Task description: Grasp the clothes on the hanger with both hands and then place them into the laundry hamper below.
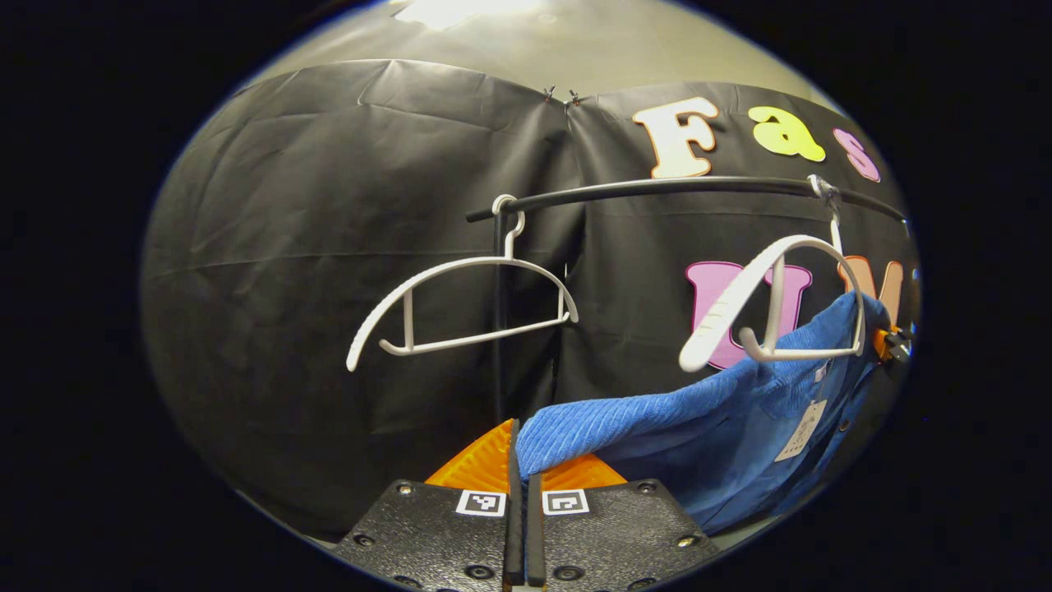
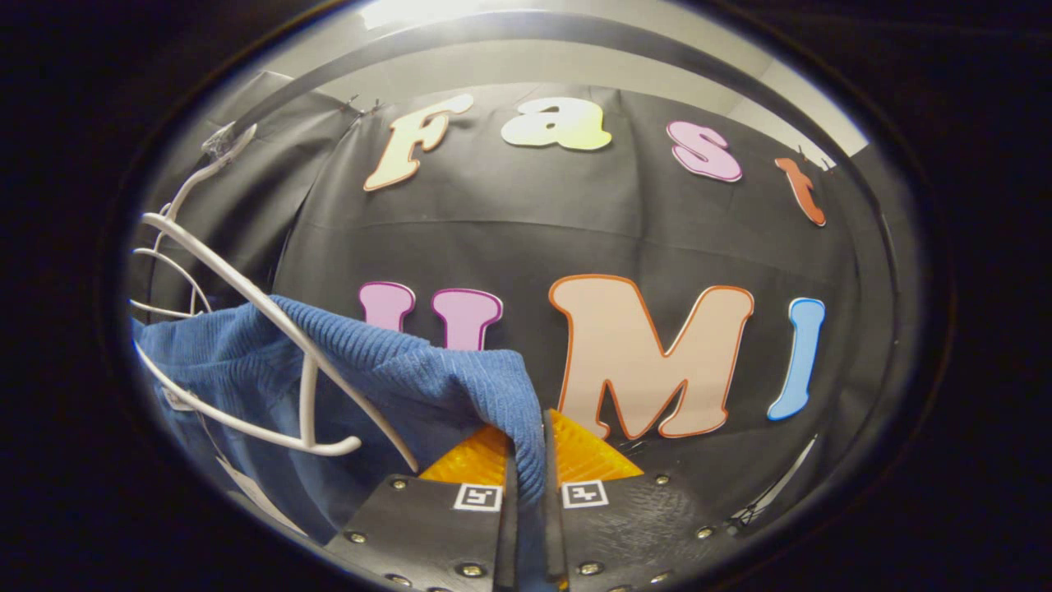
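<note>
A blue ribbed garment (image 1: 699, 419) hangs from a white hanger (image 1: 772, 304) on the black rail (image 1: 657, 189). Its near side has slid off the hanger's left arm and stretches down to my left gripper (image 1: 523, 464), which is shut on a fold of it. In the right gripper view the same garment (image 2: 394, 362) drapes over the hanger (image 2: 271, 329) and runs down between the fingers of my right gripper (image 2: 530, 469), shut on its edge. The right gripper (image 1: 892, 341) also peeks out behind the garment at the far right of the left gripper view.
A second white hanger (image 1: 460, 304), bare, hangs on the rail left of the garment, beside the rack's upright post (image 1: 499, 329). A paper tag (image 1: 801, 432) dangles from the garment. The black cloth wall stands close behind.
</note>
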`<action>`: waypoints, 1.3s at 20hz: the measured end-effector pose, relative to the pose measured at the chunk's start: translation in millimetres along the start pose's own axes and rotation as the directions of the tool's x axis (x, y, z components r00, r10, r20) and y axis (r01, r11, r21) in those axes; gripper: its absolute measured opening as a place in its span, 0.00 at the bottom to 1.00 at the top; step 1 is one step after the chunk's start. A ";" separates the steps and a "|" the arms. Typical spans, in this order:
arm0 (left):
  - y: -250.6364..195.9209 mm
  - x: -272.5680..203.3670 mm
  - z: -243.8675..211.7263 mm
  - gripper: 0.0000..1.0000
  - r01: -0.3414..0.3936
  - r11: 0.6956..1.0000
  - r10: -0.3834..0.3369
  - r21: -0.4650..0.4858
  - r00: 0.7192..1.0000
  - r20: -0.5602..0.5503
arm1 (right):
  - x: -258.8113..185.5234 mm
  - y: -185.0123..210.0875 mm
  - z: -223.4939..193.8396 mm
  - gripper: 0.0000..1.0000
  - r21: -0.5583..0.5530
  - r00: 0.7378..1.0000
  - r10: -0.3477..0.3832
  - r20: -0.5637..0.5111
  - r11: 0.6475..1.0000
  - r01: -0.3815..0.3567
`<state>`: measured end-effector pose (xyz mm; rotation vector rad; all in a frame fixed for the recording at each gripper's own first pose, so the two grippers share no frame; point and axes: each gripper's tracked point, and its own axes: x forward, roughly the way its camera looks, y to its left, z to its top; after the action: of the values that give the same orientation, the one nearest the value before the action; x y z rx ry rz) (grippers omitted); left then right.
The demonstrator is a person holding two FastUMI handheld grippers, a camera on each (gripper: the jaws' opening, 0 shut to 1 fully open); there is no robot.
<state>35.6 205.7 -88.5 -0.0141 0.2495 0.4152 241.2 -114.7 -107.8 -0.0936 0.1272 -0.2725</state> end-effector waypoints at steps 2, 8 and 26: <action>-4.3 -1.7 -4.9 0.02 0.006 1.000 -0.006 -0.004 1.000 -0.009 | 0.1 -4.0 -4.3 0.12 -0.002 1.000 -0.007 -0.009 1.000 0.007; -11.4 -5.1 -17.0 0.02 0.015 1.000 -0.015 -0.009 0.999 -0.032 | -1.9 -11.5 -22.8 0.12 -0.020 0.999 -0.003 -0.048 1.000 0.002; -35.7 -17.6 -63.3 0.02 0.085 0.995 -0.078 0.050 0.989 -0.128 | -45.6 -12.0 -107.6 0.12 0.011 0.975 0.041 -0.217 0.999 -0.039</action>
<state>19.4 162.0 -147.0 0.0043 0.3832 0.3261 179.8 -121.7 -207.6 -0.0540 0.3456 -0.2423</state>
